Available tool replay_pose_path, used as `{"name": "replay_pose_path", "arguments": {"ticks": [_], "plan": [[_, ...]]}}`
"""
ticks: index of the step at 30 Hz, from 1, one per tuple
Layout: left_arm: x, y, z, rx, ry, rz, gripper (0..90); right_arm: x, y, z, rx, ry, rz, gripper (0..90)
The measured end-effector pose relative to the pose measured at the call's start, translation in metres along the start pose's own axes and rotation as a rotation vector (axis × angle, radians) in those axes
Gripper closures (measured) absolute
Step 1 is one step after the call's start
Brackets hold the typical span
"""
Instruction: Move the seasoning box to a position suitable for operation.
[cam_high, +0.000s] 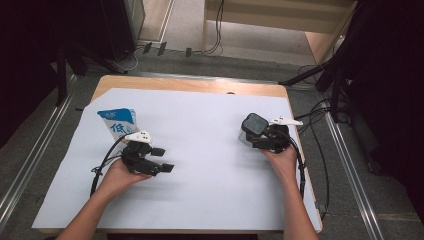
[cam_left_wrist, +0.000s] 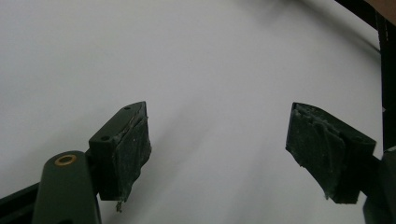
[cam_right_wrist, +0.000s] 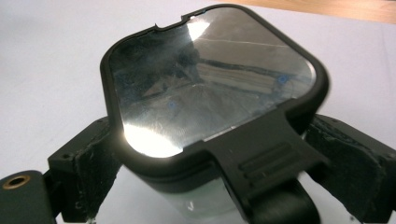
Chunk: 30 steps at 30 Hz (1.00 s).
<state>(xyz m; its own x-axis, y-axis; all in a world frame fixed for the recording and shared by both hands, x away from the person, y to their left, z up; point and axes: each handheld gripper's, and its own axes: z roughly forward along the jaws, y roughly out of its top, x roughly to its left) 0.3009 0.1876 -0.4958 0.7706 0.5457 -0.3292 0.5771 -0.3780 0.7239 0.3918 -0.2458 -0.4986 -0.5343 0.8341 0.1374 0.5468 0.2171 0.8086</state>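
A clear container with a dark square lid stands on the white sheet at the right. My right gripper is shut on its body just below the lid. In the right gripper view the glossy lid sits between the two pads, which press on the clear wall under it. My left gripper hovers open over the sheet at the left, with nothing between its pads. A blue and white carton stands just behind the left gripper, apart from it.
A white sheet covers most of the wooden table. Cables trail from both grippers toward the table's sides. Dark stands and cables crowd the floor at the far left and right.
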Motion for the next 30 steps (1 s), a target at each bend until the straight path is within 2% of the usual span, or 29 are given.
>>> {"name": "replay_pose_path", "arguments": {"ticks": [10, 15, 24, 27, 30], "plan": [[0.001, -0.005, -0.003, -0.006, -0.006, -0.023, 22.1, -0.001, 0.0, 0.009, -0.009, 0.022, 0.004, 5.8], [0.001, -0.006, -0.004, -0.008, -0.004, -0.03, 22.3, 0.002, 0.0, 0.016, 0.019, -0.002, -0.029, 6.6], [0.002, -0.007, -0.005, -0.013, -0.007, -0.037, 22.5, 0.005, -0.001, 0.016, 0.026, -0.018, -0.077, 11.4], [0.003, -0.007, -0.004, -0.009, -0.008, -0.037, 22.6, 0.007, -0.002, 0.014, 0.028, -0.027, -0.101, 16.1], [0.003, -0.006, -0.004, -0.012, -0.011, -0.037, 22.6, 0.008, -0.002, 0.014, 0.032, -0.03, -0.104, 16.1]]}}
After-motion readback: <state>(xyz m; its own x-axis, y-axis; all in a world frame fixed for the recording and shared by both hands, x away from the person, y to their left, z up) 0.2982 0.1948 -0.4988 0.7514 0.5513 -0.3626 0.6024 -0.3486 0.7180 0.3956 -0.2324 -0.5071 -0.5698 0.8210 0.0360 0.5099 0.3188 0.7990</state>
